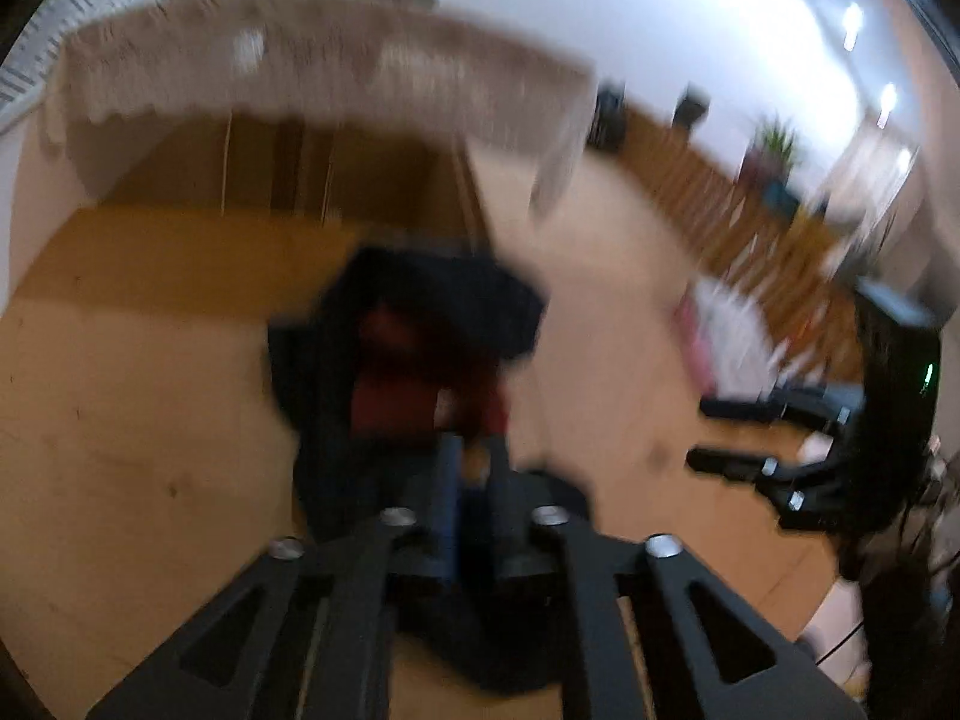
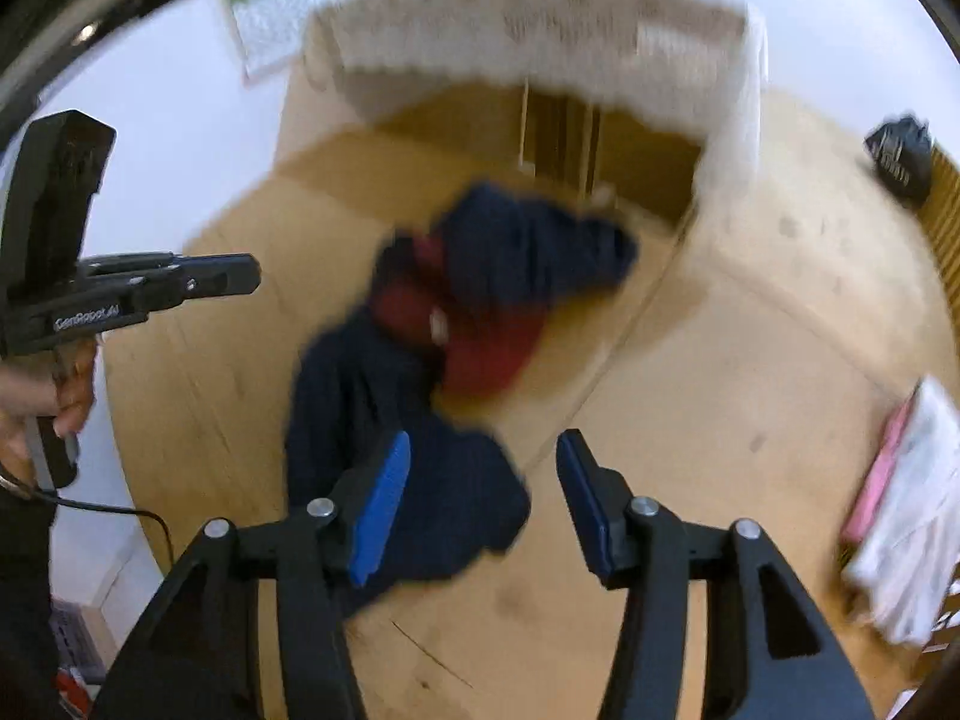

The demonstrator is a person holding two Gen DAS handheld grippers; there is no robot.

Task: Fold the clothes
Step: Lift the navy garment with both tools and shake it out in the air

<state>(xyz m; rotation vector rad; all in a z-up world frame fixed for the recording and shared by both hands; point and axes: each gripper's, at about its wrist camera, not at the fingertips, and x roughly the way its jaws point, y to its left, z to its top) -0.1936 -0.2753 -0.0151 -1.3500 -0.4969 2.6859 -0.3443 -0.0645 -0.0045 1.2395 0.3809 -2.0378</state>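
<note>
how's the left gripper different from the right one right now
The right gripper stands wide open, blue pads far apart; the left gripper shows only a narrow gap. The floor shows in the right one's gap and the navy garment behind its left finger; the left one's gap is too blurred to tell. Both are black, point down at the garment and lift none of it.

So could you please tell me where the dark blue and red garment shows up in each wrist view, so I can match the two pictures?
Left wrist view: the garment lies crumpled at centre, just beyond the left gripper.
Right wrist view: it sits centre-left on the wooden table, running down behind the right gripper, whose fingers stand open.
Shared landmark: the pale fringed cloth along the far side.
</note>
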